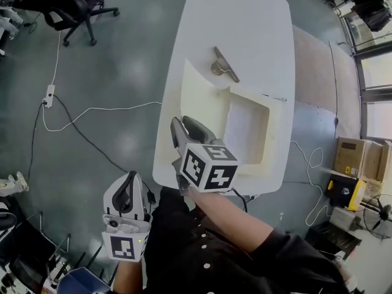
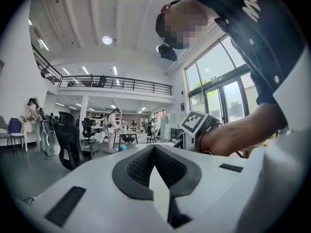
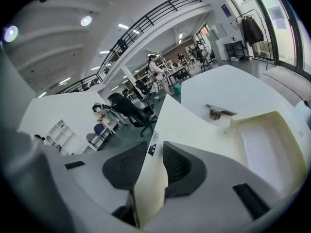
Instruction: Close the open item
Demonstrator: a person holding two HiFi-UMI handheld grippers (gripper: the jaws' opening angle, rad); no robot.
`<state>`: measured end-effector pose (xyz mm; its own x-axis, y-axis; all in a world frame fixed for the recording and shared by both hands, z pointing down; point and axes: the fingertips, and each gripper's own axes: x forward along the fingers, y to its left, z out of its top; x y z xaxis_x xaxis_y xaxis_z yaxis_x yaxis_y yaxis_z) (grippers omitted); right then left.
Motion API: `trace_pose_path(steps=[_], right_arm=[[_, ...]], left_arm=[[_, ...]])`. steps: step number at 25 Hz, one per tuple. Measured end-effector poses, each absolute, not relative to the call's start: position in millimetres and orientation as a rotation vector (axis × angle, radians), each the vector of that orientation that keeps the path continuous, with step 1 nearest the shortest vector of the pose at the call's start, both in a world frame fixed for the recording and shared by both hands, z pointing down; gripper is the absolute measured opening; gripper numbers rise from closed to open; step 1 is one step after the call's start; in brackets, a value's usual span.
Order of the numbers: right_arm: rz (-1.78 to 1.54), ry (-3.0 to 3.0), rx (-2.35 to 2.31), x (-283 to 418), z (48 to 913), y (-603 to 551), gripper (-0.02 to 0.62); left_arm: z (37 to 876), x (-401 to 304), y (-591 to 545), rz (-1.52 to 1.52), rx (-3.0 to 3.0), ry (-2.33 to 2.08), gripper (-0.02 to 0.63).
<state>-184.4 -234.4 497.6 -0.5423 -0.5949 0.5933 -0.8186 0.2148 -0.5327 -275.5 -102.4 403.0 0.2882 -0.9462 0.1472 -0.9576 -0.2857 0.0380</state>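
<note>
The right gripper (image 1: pixel 184 124) lies nearest, its cube of black-and-white square markers turned upward. The cube carries patterns only, with no legible writing. Its jaws are clamped on the near edge of the cream lid (image 1: pixel 202 97), and the right gripper view shows the panel pinched between both pads.

The lid belongs to the open box (image 1: pixel 272 139), which sits on the near half of the white table (image 1: pixel 245 17). The lid stands raised and tilted along the left side of the box in the head view. A small metal object (image 1: pixel 223 66) lies on the table just beyond the box, apart from it.

The person's right forearm (image 1: pixel 239 216) crosses the table's near edge. White lettering on the dark shirt in the left gripper view is cut off and unreadable.

The left gripper (image 1: pixel 127 179) hangs off the table's near-left corner, over the floor. Its jaws are together and hold nothing.

On the floor to the left are an office chair (image 1: pixel 67 5) and a white cable (image 1: pixel 92 110). Cardboard boxes (image 1: pixel 355 158) stand to the right, with print too small to read.
</note>
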Motion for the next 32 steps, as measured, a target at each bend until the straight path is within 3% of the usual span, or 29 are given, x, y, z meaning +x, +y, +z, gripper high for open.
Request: trace_pose_path(steps=[16,32], right_arm=[[1.196,-2.313,1.299,-30,465,-217,0.052],[1.461,-2.237,1.402,118,532,-203,0.041]], left_arm=[[385,-188,-118,0.160,2.601,-1.618,0.017],[392,-120,-113,0.253,2.678,-1.470,0.017]])
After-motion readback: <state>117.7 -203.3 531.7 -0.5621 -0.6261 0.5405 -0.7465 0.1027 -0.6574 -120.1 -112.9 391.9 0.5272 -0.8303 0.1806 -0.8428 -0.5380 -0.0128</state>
